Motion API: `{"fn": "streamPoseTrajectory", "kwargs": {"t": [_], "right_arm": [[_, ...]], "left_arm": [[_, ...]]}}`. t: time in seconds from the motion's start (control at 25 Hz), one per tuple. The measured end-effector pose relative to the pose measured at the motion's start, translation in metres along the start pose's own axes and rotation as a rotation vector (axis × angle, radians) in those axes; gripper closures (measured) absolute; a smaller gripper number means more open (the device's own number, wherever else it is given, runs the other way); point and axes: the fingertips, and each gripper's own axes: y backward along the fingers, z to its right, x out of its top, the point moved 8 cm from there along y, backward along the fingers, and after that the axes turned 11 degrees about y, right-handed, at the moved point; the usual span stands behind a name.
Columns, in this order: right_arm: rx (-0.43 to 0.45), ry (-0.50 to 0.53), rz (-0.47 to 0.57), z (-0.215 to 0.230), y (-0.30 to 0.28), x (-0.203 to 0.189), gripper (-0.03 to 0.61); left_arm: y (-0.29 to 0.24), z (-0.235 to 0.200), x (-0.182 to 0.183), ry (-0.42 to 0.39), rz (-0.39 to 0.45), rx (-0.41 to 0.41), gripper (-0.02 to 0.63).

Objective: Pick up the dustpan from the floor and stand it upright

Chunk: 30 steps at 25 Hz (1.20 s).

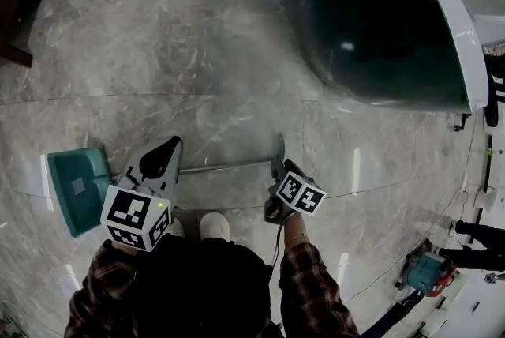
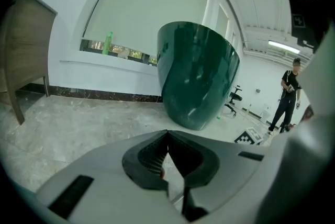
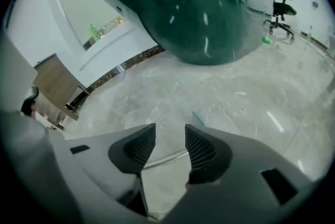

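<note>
A teal dustpan (image 1: 75,188) lies flat on the marble floor at the left. Its thin metal handle (image 1: 225,166) runs right to a dark grip end (image 1: 280,145). My left gripper (image 1: 172,140) hangs over the handle near the pan, its tips touching and nothing between them (image 2: 167,134). My right gripper (image 1: 278,163) is low over the handle's far end with its jaws open (image 3: 170,131). In the right gripper view the metal handle (image 3: 165,157) crosses the floor below the gap, apart from the pads, and a teal tip (image 3: 198,118) shows just beyond the jaws.
A large dark green rounded body (image 1: 379,20) stands on the floor ahead to the right. Wooden furniture (image 1: 16,5) is at the far left by the wall. A person (image 2: 287,94) stands off to the right, and an office chair (image 3: 282,11) is behind. My shoes (image 1: 213,226) are just behind the handle.
</note>
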Motion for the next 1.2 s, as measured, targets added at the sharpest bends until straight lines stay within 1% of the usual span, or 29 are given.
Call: {"fn": "streamPoseTrajectory", "kwargs": {"t": [0.16,0.32,0.48,0.56,0.68,0.8,0.96,1.08,1.2], "right_arm": [[-0.055,-0.108,-0.081,0.012,-0.037,-0.033,0.414],[-0.104,-0.188,-0.151,0.015,-0.061,-0.054,0.414],[-0.153,-0.223,-0.204,0.017,-0.081,-0.063,0.414],[-0.171,-0.246,-0.227,0.018,-0.089,-0.066,0.414],[-0.196,-0.309,-0.247,0.019,-0.096,-0.073,0.414],[-0.197,-0.373,-0.244,0.018,-0.101,-0.080,0.416],[-0.188,-0.438,-0.252,0.014,-0.111,-0.080,0.416],[-0.213,-0.492,-0.258,0.015,-0.116,-0.082,0.416],[-0.227,-0.499,-0.261,0.014,-0.117,-0.081,0.416]], "left_arm": [[-0.002,-0.013,-0.007,-0.003,0.011,0.003,0.603],[0.001,-0.025,-0.010,-0.007,0.022,0.015,0.603],[-0.001,-0.035,-0.014,0.017,0.027,0.020,0.603],[-0.005,-0.035,-0.015,0.017,0.023,0.007,0.603],[-0.014,-0.028,-0.012,-0.016,0.016,-0.040,0.603],[-0.019,-0.024,-0.009,-0.043,0.009,-0.076,0.603],[-0.028,-0.025,-0.007,-0.042,-0.011,-0.086,0.603],[-0.040,-0.021,-0.008,-0.055,-0.031,-0.099,0.603],[-0.048,-0.021,-0.009,-0.063,-0.042,-0.104,0.603]]}}
